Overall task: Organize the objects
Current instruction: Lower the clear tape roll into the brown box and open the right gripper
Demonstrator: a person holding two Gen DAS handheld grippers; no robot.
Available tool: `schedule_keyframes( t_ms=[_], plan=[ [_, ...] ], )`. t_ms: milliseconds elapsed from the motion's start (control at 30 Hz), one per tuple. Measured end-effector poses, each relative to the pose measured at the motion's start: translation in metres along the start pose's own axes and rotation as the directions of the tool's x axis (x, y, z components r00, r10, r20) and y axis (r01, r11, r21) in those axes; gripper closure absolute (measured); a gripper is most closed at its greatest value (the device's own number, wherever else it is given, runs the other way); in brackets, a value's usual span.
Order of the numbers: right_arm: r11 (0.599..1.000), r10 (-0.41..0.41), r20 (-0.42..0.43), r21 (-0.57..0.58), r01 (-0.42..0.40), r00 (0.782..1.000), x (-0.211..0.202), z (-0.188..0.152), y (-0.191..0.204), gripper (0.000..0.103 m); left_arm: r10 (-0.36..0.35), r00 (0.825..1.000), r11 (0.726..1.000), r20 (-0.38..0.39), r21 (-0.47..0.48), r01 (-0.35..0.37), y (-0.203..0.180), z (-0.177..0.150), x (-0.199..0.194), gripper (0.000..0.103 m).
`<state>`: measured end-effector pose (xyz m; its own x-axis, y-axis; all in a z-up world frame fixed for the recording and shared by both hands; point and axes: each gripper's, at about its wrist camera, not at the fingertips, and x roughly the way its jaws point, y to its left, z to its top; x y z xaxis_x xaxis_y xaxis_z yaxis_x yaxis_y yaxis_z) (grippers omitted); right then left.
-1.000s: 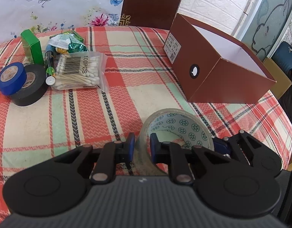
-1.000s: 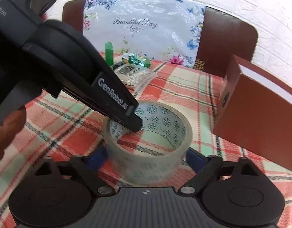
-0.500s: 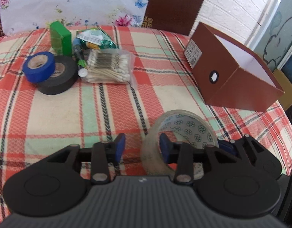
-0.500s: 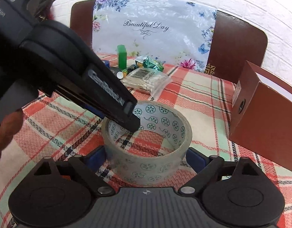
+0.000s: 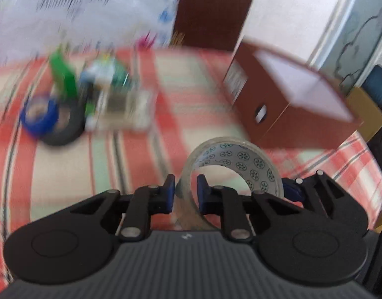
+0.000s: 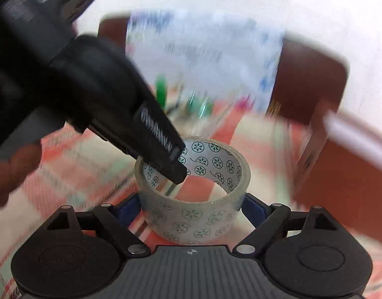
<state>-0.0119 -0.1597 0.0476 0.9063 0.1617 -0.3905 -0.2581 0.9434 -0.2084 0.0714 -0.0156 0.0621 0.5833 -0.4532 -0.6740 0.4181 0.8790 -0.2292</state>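
Clear packing tape (image 5: 234, 160) — a roll with a green flower print on its inner core — sits between both grippers above the checked tablecloth (image 5: 74, 174). The left gripper (image 5: 186, 191) has just been closing again after a brief opening, and its blue pads now pinch the roll's wall from either side, one pad outside and one inside the ring. The right gripper (image 6: 192, 206) stands wide, its blue pads pressed against the roll's outer sides, so the roll (image 6: 193, 199) is spanned across its full width. In the right wrist view the left gripper's black finger (image 6: 163, 149) reaches down over the near-left rim into the ring.

Beyond the roll to the right stands an open brown cardboard box (image 5: 290, 102) with a white inside and a round hole in its near face. Well apart on the left of the cloth — blurred — lie a blue tape roll (image 5: 40, 114) leaning on a black tape roll (image 5: 66, 129), a green box (image 5: 62, 77) standing upright, a clear bag that seems to hold cotton swabs (image 5: 123, 104), and a green packet (image 5: 111, 74) behind it. A brown chair back (image 5: 213, 12) and a white floral sheet with script lettering (image 5: 74, 7) rise behind the table. A person's hand (image 6: 9, 172) shows at the left edge of the right wrist view.
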Motion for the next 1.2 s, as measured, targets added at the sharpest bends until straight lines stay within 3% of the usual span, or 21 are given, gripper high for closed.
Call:
schedule_keyframes(
  t_ms=[100, 200, 333, 500, 600, 767, 1067, 1167, 1200],
  plan=[
    [0.994, -0.109, 0.099, -0.006, 0.110, 0.989, -0.012, 0.031, -0.041, 0.017, -0.047, 0.994, 0.995, 0.102, 0.094, 0.038, -0.037, 0.050, -0.014, 0.083],
    [0.984, -0.179, 0.104, 0.027, 0.177, 0.978, -0.012, 0.042, -0.099, 0.016, -0.083, 0.987, 0.980, 0.134, 0.192, 0.056, -0.084, 0.089, 0.009, 0.083],
    [0.979, -0.187, -0.004, 0.082, 0.186, 0.982, 0.003, 0.029, -0.171, 0.016, -0.115, 0.991, 0.966, 0.072, 0.241, 0.095, -0.133, 0.115, 0.072, 0.083],
    [0.977, -0.112, -0.116, 0.168, 0.131, 0.987, 0.030, 0.011, -0.223, 0.015, -0.095, 0.995, 0.972, -0.015, 0.216, 0.096, -0.153, 0.126, 0.132, 0.079],
    [0.969, -0.097, -0.090, 0.217, 0.115, 0.991, 0.031, 0.003, -0.234, 0.015, -0.080, 0.996, 0.972, -0.026, 0.219, 0.084, -0.159, 0.123, 0.150, 0.066],
    [0.953, -0.130, -0.057, 0.270, 0.140, 0.990, 0.014, -0.004, -0.236, 0.014, -0.074, 0.997, 0.971, -0.018, 0.227, 0.076, -0.168, 0.121, 0.150, 0.066],
    [0.908, -0.209, 0.045, 0.380, 0.177, 0.977, -0.067, -0.009, -0.237, 0.012, -0.108, 0.988, 0.964, 0.112, 0.253, 0.076, -0.175, 0.106, 0.075, 0.064],
    [0.898, -0.245, 0.081, 0.394, 0.195, 0.966, -0.099, -0.013, -0.217, 0.011, -0.118, 0.984, 0.962, 0.129, 0.259, 0.082, -0.174, 0.091, 0.054, 0.063],
    [0.894, -0.249, 0.079, 0.403, 0.198, 0.965, -0.081, -0.010, -0.219, 0.011, -0.118, 0.984, 0.963, 0.130, 0.258, 0.081, -0.172, 0.085, 0.049, 0.063]
  ],
)
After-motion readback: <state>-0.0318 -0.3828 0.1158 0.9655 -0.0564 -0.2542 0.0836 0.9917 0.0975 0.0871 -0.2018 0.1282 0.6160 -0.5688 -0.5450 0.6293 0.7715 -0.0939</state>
